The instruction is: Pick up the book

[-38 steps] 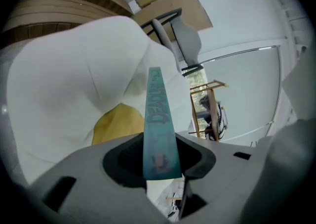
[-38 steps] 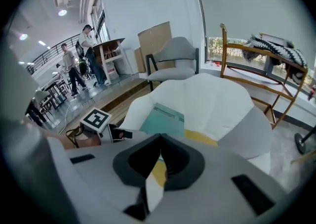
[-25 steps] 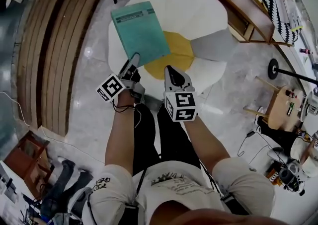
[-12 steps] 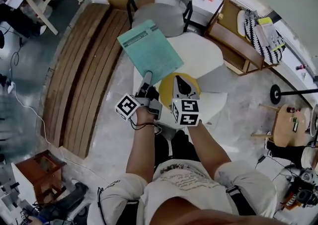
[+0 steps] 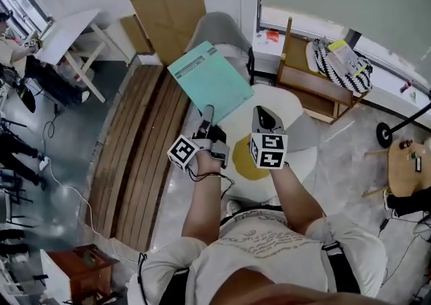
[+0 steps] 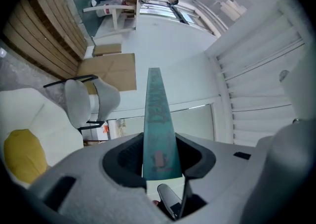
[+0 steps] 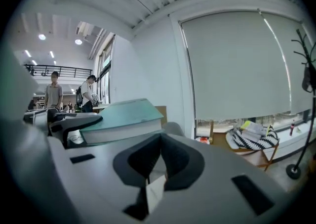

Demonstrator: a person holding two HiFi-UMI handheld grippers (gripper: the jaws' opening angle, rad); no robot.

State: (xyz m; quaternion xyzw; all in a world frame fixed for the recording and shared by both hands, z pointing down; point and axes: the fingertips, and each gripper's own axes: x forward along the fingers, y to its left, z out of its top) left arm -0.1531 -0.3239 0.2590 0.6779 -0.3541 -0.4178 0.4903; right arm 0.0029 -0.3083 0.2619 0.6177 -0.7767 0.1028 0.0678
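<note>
A thin teal book [image 5: 210, 81] hangs in the air above the white seat, one corner gripped by my left gripper [image 5: 207, 116], which is shut on it. In the left gripper view the book [image 6: 157, 119] stands edge-on between the jaws of the left gripper [image 6: 159, 141] and points away and upward. My right gripper [image 5: 264, 116] floats just to the right of the book, level with the left one, shut with nothing in it. From the right gripper view the book [image 7: 123, 119] shows at the left, beyond the closed right gripper [image 7: 160, 136].
Below lies a white flower-shaped cushion [image 5: 300, 155] with a yellow centre. A grey chair [image 5: 219, 31] and cardboard sheets [image 5: 168, 11] stand behind it. Wooden slats [image 5: 145, 142] run at the left, a wooden shelf [image 5: 316, 78] with a striped bag at the right. Two people [image 7: 54, 92] stand far off.
Both grippers have risen a long way, the left one carrying the book up off the cushion. The cushion and floor now lie much further below, and the room's walls have come into view.
</note>
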